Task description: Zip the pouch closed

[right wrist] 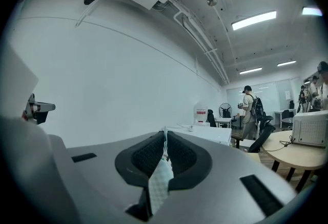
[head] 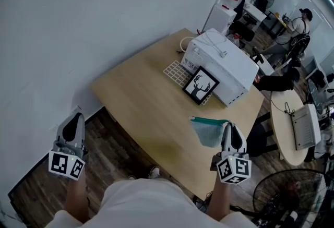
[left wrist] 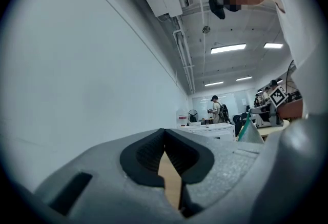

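A teal-edged, see-through pouch (head: 207, 132) hangs over the near right part of the wooden table (head: 141, 102). My right gripper (head: 228, 126) is shut on its right edge. In the right gripper view the pads of the right gripper (right wrist: 165, 135) pinch the pouch's pale mesh-patterned material (right wrist: 160, 187). My left gripper (head: 77, 116) is held off the table's left side over the dark floor, far from the pouch. Its jaws (left wrist: 165, 133) are shut with nothing between them. From there the pouch (left wrist: 250, 133) shows at the right.
A white microwave (head: 222, 65) stands at the table's far end, with a framed deer picture (head: 200, 86) leaning on it and a white grid mat (head: 176, 71) beside it. A round table with a laptop (head: 297, 128) and a floor fan (head: 284, 201) are at the right. People stand in the background.
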`<state>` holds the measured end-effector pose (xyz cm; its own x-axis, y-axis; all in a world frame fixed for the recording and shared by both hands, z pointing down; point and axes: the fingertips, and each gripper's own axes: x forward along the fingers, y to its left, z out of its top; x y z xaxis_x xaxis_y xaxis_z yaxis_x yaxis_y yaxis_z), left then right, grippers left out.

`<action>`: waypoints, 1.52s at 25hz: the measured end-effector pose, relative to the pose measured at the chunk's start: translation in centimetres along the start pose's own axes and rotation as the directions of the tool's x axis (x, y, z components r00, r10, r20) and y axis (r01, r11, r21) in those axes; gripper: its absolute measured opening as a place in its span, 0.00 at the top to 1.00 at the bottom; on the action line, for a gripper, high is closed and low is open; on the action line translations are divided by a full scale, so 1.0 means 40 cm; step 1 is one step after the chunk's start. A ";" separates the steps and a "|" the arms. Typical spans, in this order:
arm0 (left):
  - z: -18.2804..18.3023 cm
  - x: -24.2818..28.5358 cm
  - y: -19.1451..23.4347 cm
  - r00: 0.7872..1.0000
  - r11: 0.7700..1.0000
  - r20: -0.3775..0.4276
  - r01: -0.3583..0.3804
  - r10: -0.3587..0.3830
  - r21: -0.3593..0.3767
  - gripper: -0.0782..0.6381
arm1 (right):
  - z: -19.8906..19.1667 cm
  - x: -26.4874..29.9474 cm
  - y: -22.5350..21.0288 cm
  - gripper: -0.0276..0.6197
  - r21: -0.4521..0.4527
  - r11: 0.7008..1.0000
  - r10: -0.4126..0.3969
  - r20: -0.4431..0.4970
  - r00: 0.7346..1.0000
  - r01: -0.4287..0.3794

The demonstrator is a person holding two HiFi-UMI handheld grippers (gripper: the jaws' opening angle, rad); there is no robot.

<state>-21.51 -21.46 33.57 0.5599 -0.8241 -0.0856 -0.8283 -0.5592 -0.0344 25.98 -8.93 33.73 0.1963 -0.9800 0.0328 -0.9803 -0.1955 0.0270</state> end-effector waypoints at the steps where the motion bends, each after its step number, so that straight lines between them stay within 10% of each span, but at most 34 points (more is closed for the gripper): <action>1: 0.001 -0.004 -0.002 1.000 1.000 -0.001 -0.003 0.003 0.009 0.87 | 0.000 -0.001 0.000 0.92 0.011 1.000 0.001 0.002 1.000 -0.001; 38: -0.016 0.004 -0.040 1.000 0.999 0.000 -0.014 0.014 0.028 0.87 | 0.008 0.014 0.034 0.93 -0.026 0.998 0.049 0.025 0.998 -0.048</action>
<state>-20.09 -20.77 34.26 0.5479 -0.8320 -0.0863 -0.8365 -0.5445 -0.0613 24.73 -9.75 33.46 0.1476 -0.9890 0.0091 -0.9878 -0.1470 0.0516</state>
